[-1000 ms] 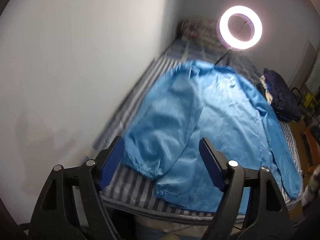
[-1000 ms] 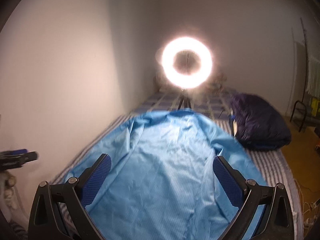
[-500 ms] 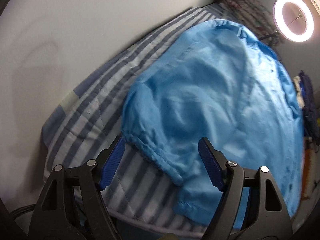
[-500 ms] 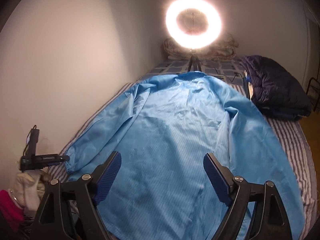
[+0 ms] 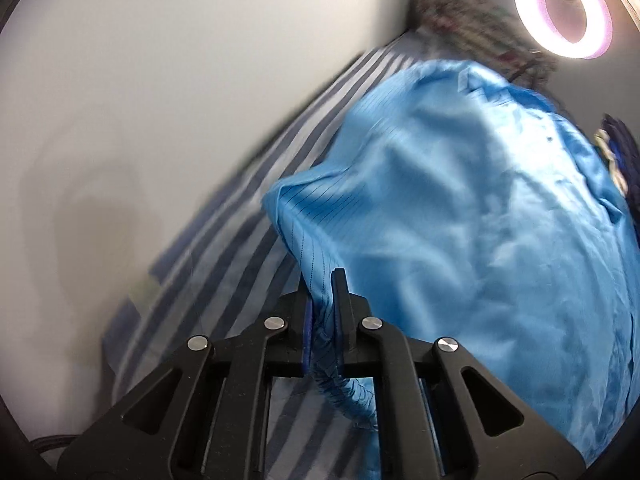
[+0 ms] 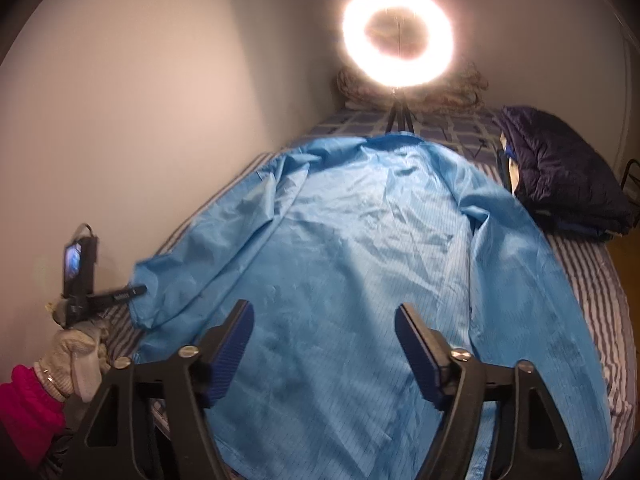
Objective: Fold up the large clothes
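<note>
A large light-blue jacket [image 6: 360, 248] lies spread flat on a striped bed [image 6: 592, 280], collar toward the far end. In the left wrist view the jacket [image 5: 460, 208] fills the right side. My left gripper [image 5: 322, 280] is shut on the cuff of the jacket's left sleeve [image 5: 304, 224], and the sleeve rises in a fold above the bed. That gripper also shows in the right wrist view [image 6: 120, 294] at the sleeve end. My right gripper [image 6: 324, 320] is open and empty, hovering over the jacket's lower middle.
A lit ring light [image 6: 398, 38] on a tripod stands at the bed's far end. A folded dark-blue garment [image 6: 560, 172] lies at the back right. A white wall [image 6: 140, 100] runs along the bed's left side. Patterned bedding [image 5: 472, 28] is piled at the head.
My left gripper has dropped to the left sleeve cuff, closed on it, and lifted it. My right gripper has come down lower over the jacket and stays open.
</note>
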A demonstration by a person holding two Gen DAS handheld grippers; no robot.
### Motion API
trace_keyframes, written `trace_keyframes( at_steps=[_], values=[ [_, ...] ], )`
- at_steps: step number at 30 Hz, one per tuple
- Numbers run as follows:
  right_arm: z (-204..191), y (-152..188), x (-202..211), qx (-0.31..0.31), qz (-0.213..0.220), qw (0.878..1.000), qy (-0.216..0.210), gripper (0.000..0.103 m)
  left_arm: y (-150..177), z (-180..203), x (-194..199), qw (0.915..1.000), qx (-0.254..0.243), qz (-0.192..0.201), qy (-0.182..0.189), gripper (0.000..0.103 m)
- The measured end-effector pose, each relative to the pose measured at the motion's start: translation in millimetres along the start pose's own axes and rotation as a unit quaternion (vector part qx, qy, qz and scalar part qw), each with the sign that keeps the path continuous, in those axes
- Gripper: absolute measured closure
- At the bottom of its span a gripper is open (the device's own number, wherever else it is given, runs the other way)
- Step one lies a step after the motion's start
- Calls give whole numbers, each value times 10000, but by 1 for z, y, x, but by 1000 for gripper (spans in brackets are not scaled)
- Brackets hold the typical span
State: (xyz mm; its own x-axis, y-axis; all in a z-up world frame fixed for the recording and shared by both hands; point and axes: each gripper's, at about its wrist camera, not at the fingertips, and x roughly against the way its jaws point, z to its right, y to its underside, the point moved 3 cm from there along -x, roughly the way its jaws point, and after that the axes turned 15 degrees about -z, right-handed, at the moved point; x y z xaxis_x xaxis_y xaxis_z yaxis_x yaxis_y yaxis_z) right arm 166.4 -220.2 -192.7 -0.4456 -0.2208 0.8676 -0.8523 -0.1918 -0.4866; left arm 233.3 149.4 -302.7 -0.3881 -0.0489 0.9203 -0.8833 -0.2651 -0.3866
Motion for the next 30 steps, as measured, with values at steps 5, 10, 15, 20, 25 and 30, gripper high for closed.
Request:
trace_keyframes(
  at_steps=[5, 10, 15, 20, 25, 30],
  values=[
    [5, -7, -20, -247, -337, 9986, -324, 47, -2, 46, 55, 9936, -938, 632, -65, 98],
    [4, -36, -27, -321, -275, 9975, -574, 47, 19, 93, 94, 9730, -2059, 1029, -148, 98],
    [-6, -88, -47, -128, -363, 9941, -1015, 45, 44, 130, 109, 9480, -2899, 1300, -192, 98],
    [-24, -155, -97, -114, -721, 9867, -1450, 45, 62, 141, 105, 9402, -3176, 1231, -68, 98],
    [-84, -215, -159, 212, -1240, 9795, -1575, 45, 74, 146, 90, 9392, -3290, 985, 0, 98],
    [-145, -244, -215, 583, -1698, 9709, -1582, 36, 79, 137, 88, 9394, -3303, 915, 21, 98]
  ],
)
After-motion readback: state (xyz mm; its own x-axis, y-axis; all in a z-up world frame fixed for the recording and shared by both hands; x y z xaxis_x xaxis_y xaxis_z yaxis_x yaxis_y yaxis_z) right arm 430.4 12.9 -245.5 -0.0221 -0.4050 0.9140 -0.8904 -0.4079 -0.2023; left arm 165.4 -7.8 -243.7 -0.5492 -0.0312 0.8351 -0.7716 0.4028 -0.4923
